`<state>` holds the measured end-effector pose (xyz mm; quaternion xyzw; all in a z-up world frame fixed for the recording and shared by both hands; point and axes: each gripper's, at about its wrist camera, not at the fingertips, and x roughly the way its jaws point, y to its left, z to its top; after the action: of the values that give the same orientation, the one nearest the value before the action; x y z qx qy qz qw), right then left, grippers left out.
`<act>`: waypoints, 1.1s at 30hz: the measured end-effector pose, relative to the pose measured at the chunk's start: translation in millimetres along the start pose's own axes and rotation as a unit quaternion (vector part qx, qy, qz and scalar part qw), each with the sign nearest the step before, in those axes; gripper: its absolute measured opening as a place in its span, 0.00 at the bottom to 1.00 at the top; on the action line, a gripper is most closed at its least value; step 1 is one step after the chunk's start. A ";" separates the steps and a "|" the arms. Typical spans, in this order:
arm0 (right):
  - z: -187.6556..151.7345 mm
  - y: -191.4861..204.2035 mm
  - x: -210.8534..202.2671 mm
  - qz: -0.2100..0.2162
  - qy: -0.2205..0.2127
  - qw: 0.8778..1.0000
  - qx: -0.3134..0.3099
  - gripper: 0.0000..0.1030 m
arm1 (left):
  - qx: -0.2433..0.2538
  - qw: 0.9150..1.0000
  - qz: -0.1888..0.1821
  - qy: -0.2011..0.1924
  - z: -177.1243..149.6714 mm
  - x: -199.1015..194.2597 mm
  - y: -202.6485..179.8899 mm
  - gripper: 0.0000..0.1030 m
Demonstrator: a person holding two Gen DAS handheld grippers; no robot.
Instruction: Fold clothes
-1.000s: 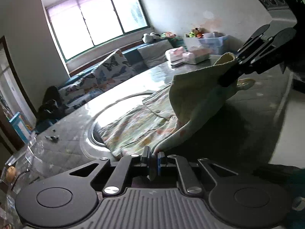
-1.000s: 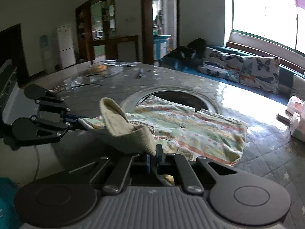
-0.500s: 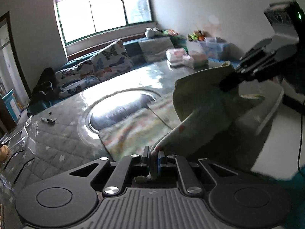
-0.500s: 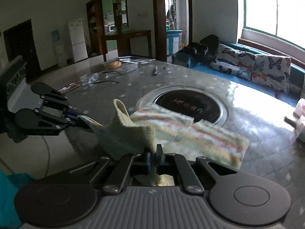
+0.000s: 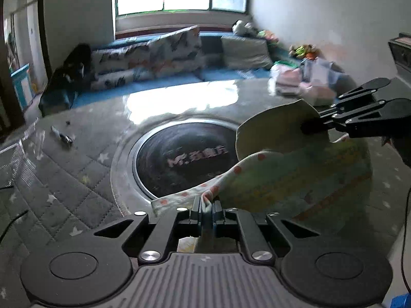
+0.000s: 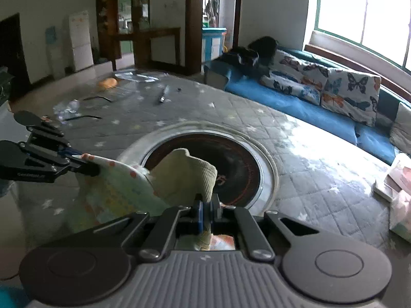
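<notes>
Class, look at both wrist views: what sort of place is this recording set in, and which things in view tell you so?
Most likely a home living room. A blue sofa with butterfly-print cushions runs under a big window, and a quilted table with a round inset cooktop fills the middle.

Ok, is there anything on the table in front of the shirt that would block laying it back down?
Nothing visible does. Both claws, left and right, are shut on the shirt, and the quilted table ahead is bare around the round inset. The small clutter and folded pile sit far off at the edges.
</notes>
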<state>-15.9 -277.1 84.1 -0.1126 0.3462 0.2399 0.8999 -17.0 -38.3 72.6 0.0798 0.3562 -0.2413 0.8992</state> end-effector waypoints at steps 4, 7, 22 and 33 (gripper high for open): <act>-1.9 -2.7 46.2 -0.023 0.010 1.000 0.009 0.04 | -0.028 0.999 0.013 0.030 1.7 33.5 14.7 0.08; -8.6 -7.8 68.5 -0.031 0.002 0.999 0.035 0.08 | -0.040 0.998 0.019 0.039 -2.0 45.1 21.7 0.08; -63.4 -36.5 38.5 -0.079 0.046 0.993 0.079 0.33 | -0.057 0.997 0.033 0.041 0.7 52.9 28.2 0.08; -85.1 -48.9 42.6 -0.089 0.042 0.988 0.119 0.33 | -0.056 0.997 0.040 0.046 1.4 53.0 23.8 0.08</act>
<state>-11.9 -335.5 -5.5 -0.0448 0.3985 0.1111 0.9093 29.0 -38.1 37.0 0.0546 0.4069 -0.1804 0.8938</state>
